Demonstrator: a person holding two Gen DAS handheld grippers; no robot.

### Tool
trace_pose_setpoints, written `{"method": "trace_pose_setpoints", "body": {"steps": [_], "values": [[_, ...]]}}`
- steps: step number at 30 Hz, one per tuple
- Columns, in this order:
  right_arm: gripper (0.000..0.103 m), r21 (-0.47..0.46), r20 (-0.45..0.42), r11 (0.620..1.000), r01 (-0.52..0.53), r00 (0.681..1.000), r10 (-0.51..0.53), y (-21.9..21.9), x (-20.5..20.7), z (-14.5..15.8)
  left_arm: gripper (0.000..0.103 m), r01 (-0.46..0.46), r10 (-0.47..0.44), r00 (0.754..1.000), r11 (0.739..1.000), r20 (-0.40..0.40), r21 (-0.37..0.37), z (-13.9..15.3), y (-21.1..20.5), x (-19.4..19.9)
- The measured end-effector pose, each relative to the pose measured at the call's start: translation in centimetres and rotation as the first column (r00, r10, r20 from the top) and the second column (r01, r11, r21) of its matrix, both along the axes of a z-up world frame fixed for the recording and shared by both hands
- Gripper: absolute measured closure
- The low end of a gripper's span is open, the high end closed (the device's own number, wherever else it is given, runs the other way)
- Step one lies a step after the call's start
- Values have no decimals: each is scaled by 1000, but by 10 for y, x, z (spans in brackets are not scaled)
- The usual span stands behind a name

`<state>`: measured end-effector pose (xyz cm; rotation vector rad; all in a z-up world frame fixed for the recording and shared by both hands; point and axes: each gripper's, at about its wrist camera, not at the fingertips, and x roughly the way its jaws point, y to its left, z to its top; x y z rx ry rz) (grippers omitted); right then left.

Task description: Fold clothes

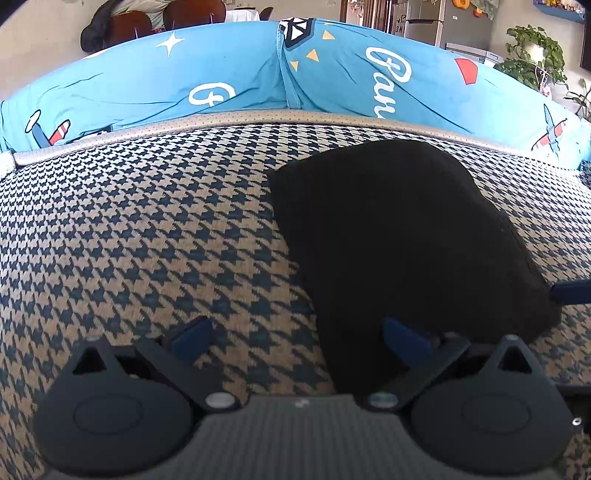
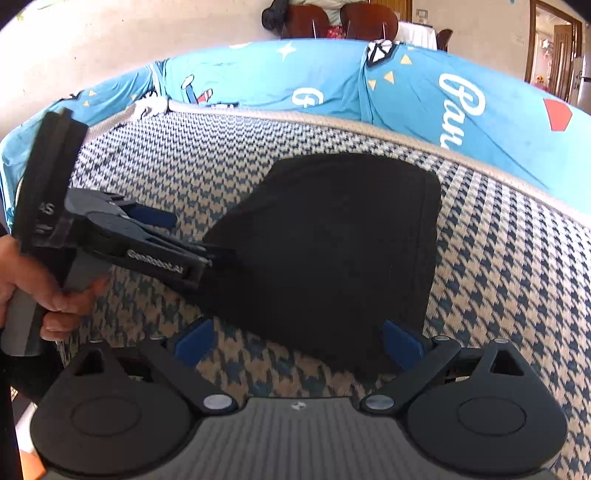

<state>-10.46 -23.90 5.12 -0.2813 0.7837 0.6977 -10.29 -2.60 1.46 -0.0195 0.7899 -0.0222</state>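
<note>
- Left gripper (image 1: 297, 334): blue-padded fingers spread wide, released. Its right-side fingertip lies over the near-left edge of the folded black cloth garment (image 1: 399, 236); its left-side fingertip sits over bare cover. Nothing is pinched between them.
- Right gripper (image 2: 299, 339): fingers likewise spread wide, released. The garment's (image 2: 332, 251) near edge lies between them; the pad at 4 o'clock touches or overlaps its near-right corner, and I cannot tell which.
- In the right wrist view the left gripper (image 2: 192, 236) enters from 9 o'clock, held by a hand (image 2: 33, 284) on its grey handle, its tip at the garment's left corner.
- A blue fingertip (image 1: 570, 290) pokes in at 3 o'clock in the left wrist view, at the garment's right edge.
- The garment lies flat, a compact dark shape, on the navy-and-tan houndstooth woven seat cover (image 1: 147, 229).
- At 12 o'clock, beyond a grey piped edge, stand blue printed fabric back cushions (image 1: 229, 77) with white script and aeroplane motifs.
- Further out: brown wooden chairs (image 2: 340, 22) and a green leafy potted plant (image 1: 535, 51).
</note>
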Motion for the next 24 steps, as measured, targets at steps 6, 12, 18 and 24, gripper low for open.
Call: {"method": "trace_pose_setpoints", "body": {"steps": [6,12,18,24], "values": [[3,-35,-13,999,16,1000,-17,0,-7,-12,0,-6,6,1000,1000,5,-5,-2,0,-17],[3,-16,-58,995,96,994,-97,-8,-18,-18,0,-18,18,1000,1000,13,-12,-3,1,-31],[3,19,-68,983,181,981,-180,-15,-30,-18,0,-40,41,999,999,18,-25,-3,1,-45],[3,16,-55,971,240,969,-239,-17,-46,-16,0,-36,36,999,999,6,25,-7,-9,-57]]}}
